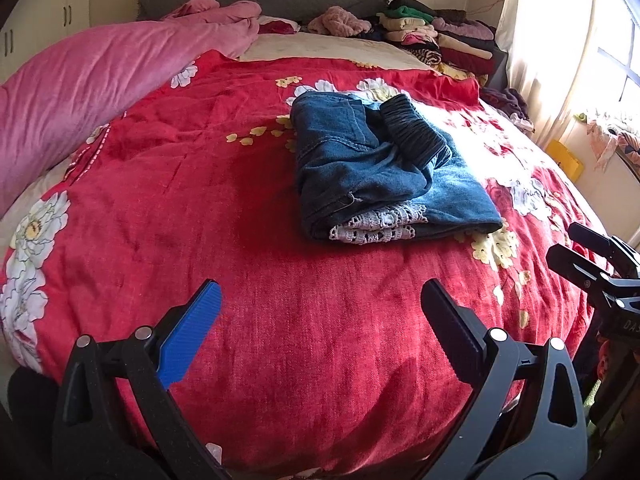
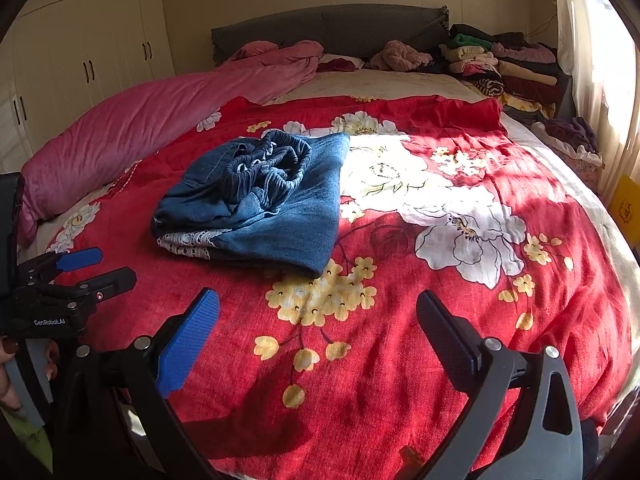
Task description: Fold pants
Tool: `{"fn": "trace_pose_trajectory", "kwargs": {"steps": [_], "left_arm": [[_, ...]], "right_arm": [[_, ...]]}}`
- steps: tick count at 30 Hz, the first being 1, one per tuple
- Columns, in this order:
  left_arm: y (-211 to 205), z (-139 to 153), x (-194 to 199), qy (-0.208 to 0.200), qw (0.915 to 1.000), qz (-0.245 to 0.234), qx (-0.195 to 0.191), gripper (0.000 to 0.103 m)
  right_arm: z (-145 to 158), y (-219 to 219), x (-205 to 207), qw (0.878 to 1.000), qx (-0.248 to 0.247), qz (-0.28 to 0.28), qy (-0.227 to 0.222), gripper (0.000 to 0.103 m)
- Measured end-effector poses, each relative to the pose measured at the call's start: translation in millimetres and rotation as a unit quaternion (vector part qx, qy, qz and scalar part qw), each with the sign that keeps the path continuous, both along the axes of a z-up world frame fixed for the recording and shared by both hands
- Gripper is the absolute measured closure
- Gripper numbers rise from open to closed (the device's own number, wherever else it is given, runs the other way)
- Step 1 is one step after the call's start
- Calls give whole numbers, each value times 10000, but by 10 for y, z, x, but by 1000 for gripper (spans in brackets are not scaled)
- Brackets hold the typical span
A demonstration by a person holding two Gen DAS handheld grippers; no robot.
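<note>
Blue denim pants (image 1: 380,172) lie folded in a compact bundle on the red floral bedspread (image 1: 200,200), with white lace hems at the near edge and a dark elastic waistband on top. They also show in the right wrist view (image 2: 264,208). My left gripper (image 1: 320,320) is open and empty, held near the bed's front edge, well short of the pants. My right gripper (image 2: 318,328) is open and empty, also back from the pants. Each gripper shows in the other's view: the right gripper (image 1: 576,248) and the left gripper (image 2: 96,268).
A pink duvet (image 1: 80,92) lies along the bed's left side. Stacks of folded clothes (image 1: 440,40) sit by the grey headboard (image 2: 332,28) at the far right. White wardrobes (image 2: 80,60) stand on the left, a curtained window (image 1: 580,40) on the right.
</note>
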State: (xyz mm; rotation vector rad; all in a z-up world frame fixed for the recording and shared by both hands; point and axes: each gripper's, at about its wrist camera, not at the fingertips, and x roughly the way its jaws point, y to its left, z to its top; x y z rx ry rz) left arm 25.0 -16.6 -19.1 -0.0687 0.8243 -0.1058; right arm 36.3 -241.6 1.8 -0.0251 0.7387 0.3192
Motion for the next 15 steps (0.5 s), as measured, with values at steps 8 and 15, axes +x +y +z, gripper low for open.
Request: {"fn": "trace_pose_trajectory", "kwargs": {"steps": [8,15], "left_arm": [[21,22,-12,-9,10000,-6,-14,9],[14,29,-16,5,10000,-3,-2,9]], "right_arm": [[13,-7,-10,10000,-5,-21,-13,4],[16,-3,-9,10000,-13,-21,-12,4]]}}
